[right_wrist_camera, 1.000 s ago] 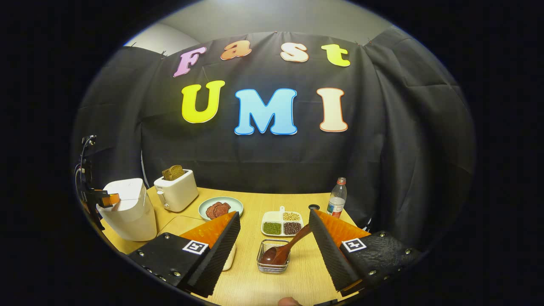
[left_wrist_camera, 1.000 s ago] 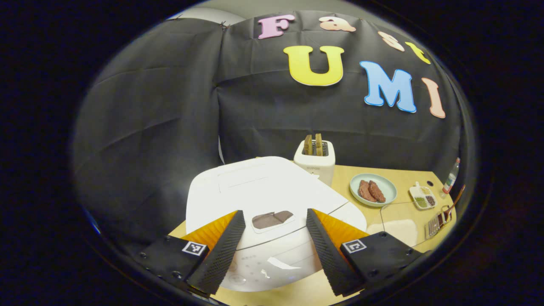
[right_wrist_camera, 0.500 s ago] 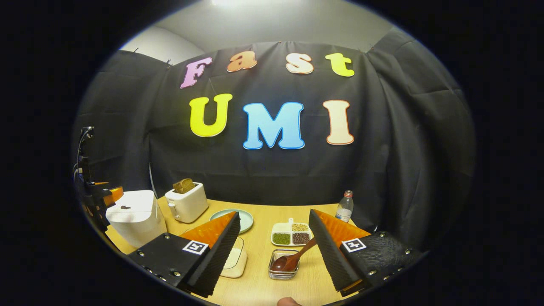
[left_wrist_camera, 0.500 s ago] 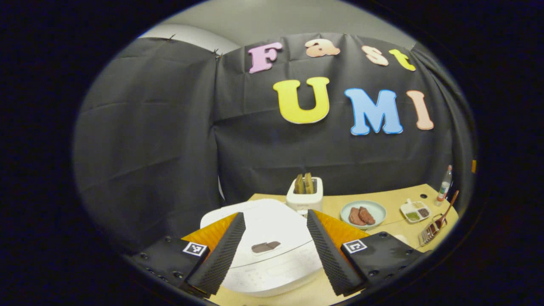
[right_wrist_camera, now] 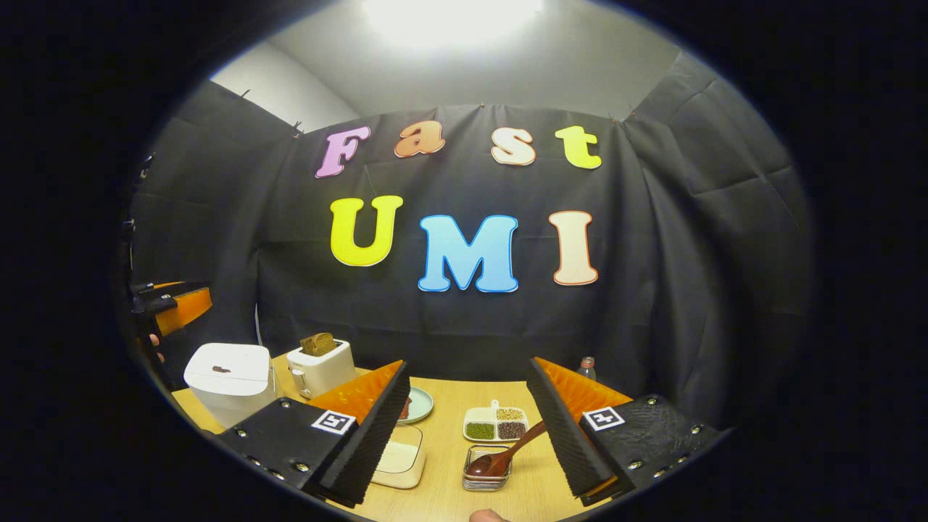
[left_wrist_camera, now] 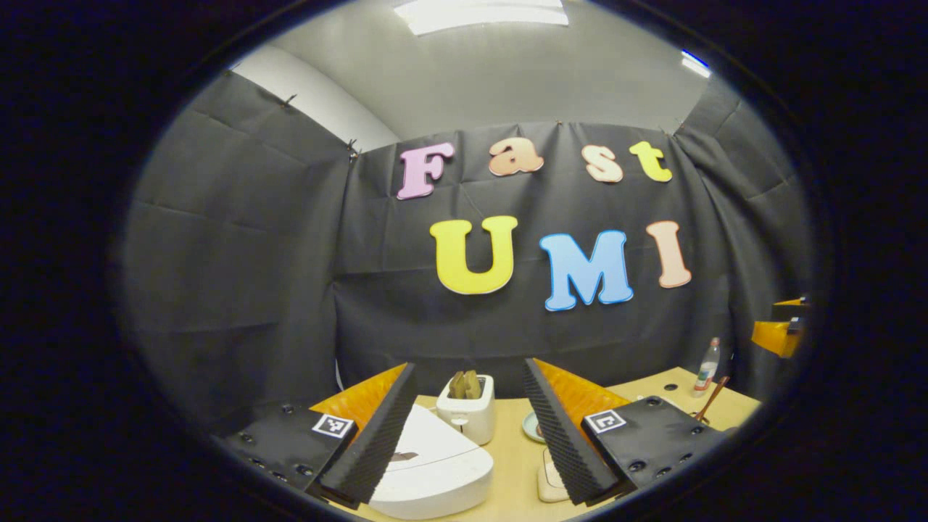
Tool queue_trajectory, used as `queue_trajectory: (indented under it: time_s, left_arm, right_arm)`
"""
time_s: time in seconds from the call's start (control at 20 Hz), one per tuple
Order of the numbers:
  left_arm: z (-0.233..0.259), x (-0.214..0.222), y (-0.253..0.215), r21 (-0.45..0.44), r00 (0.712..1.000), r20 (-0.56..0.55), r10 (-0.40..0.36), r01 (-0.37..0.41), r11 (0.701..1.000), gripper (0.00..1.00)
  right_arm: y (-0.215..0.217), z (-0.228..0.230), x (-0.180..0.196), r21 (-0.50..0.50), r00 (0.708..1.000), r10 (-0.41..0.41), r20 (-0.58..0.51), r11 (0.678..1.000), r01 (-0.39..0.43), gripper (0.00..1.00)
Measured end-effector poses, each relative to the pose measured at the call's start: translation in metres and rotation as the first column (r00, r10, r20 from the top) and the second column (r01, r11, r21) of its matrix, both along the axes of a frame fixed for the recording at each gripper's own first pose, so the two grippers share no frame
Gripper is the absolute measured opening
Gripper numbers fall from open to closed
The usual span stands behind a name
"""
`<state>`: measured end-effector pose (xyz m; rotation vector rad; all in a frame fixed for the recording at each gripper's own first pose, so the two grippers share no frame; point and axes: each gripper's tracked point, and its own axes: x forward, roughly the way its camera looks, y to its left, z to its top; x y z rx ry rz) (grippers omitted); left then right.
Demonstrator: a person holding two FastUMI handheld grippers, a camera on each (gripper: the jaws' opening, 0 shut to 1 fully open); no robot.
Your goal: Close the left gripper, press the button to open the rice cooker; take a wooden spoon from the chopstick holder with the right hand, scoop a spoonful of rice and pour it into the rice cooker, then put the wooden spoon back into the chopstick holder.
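Left gripper (left_wrist_camera: 470, 428) spread, holding nothing; rice cooker (left_wrist_camera: 435, 471) on desk (left_wrist_camera: 511, 464) just below and ahead, lid down, dark button patch on top partly hidden behind finger. Right gripper (right_wrist_camera: 467, 428) spread, empty; wooden spoon (right_wrist_camera: 507, 453) in chopstick holder (right_wrist_camera: 487, 471) directly ahead, handle slanting up toward right finger. Rice container hard to identify.

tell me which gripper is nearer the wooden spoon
Right. The right gripper hangs open just short of the wooden spoon; the left gripper is across the table above the rice cooker.
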<state>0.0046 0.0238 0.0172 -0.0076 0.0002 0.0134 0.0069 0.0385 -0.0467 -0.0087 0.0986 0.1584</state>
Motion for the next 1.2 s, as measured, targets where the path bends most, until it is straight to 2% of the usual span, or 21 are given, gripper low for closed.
queue_trajectory:
  time_s: [0.15,0.4,0.5,0.55,0.6,0.7,0.8,1.0,1.05,1.15,1.2]
  left_arm:
    - [0.003,-0.006,-0.013,0.003,1.000,0.014,-0.024,0.024,1.000,1.00]
    - [0.003,-0.013,-0.024,-0.034,0.999,0.013,-0.044,0.045,0.998,1.00]
    - [-0.001,-0.015,-0.025,-0.035,0.999,0.002,-0.048,0.048,0.998,1.00]
    - [-0.001,-0.015,-0.024,-0.035,0.999,0.002,-0.050,0.050,0.998,0.95]
    - [0.001,-0.016,-0.025,-0.035,0.999,0.004,-0.050,0.050,0.998,1.00]
    - [0.003,-0.016,-0.025,-0.034,0.999,0.009,-0.052,0.052,0.998,1.00]
    - [0.007,-0.016,-0.026,-0.035,0.998,0.017,-0.053,0.054,0.998,0.95]
    - [0.008,-0.020,-0.027,-0.021,0.998,0.025,-0.060,0.061,0.998,1.00]
    - [0.007,-0.022,-0.028,-0.017,0.998,0.024,-0.063,0.064,0.998,0.95]
    - [0.006,-0.023,-0.028,-0.016,0.997,0.023,-0.069,0.069,0.997,0.95]
    - [0.007,-0.023,-0.027,-0.017,0.997,0.025,-0.070,0.070,0.997,1.00]
  right_arm:
    - [-0.009,0.003,-0.003,-0.015,0.998,-0.044,0.045,0.999,0.045,0.98]
    - [-0.014,0.005,-0.002,0.005,0.997,-0.069,0.036,0.998,0.068,0.98]
    - [-0.013,0.008,0.000,0.013,0.997,-0.069,0.043,0.998,0.069,0.98]
    - [-0.012,0.011,0.000,0.013,0.997,-0.068,0.048,0.998,0.067,0.98]
    - [-0.011,0.013,0.000,0.009,0.996,-0.067,0.056,0.998,0.067,0.98]
    - [-0.010,0.016,0.000,0.003,0.995,-0.065,0.071,0.998,0.065,0.98]
    - [-0.008,0.018,0.000,0.005,0.995,-0.062,0.074,0.998,0.061,0.99]
    - [-0.006,0.021,0.002,0.018,0.995,-0.063,0.072,0.998,0.062,0.98]
    - [-0.004,0.021,0.002,0.019,0.995,-0.063,0.071,0.998,0.062,0.98]
    - [-0.002,0.022,0.002,0.019,0.996,-0.061,0.071,0.998,0.060,0.98]
    - [0.000,0.023,0.001,0.018,0.996,-0.060,0.071,0.998,0.059,0.99]
